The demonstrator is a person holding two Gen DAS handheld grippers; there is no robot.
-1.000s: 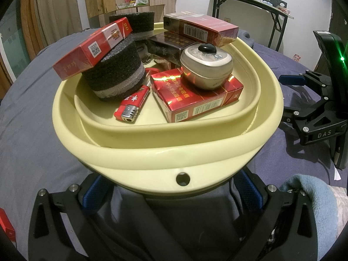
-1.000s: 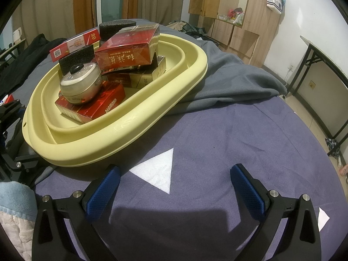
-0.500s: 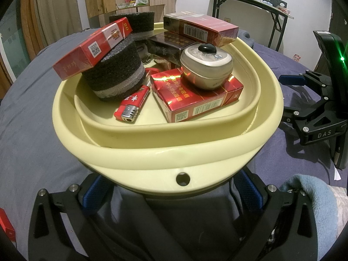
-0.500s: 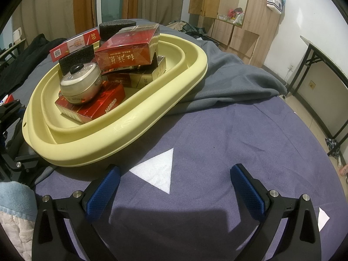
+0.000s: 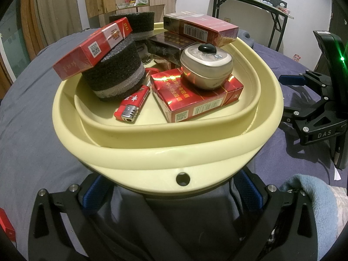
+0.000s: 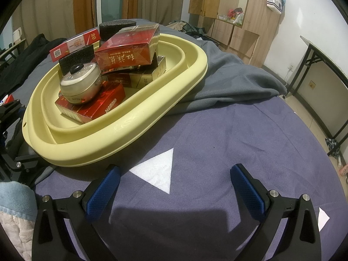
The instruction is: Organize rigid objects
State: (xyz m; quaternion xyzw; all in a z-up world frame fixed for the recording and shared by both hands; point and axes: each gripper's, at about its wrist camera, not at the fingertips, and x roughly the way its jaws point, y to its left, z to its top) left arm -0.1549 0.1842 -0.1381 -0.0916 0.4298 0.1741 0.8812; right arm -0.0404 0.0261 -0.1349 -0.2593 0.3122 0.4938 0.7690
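Pale yellow oval plastic basin [image 5: 165,150] sits on the purple cloth, one end raised on a grey blanket fold; small round hole in its near rim. Contents:
- dark grey foam cylinder with lighter band [image 5: 115,76], upright, left side; a red cigarette pack [image 5: 93,47] lies tilted across its top.
- second dark foam cylinder [image 5: 139,24], at back.
- red lighter with metal cap [image 5: 131,104], flat on basin floor.
- glossy red cigarette pack [image 5: 195,95], flat, bearing a round silver tin with black knob [image 5: 206,65].
- dark brown pack [image 5: 167,45] behind, another red pack [image 5: 200,30] stacked on top.
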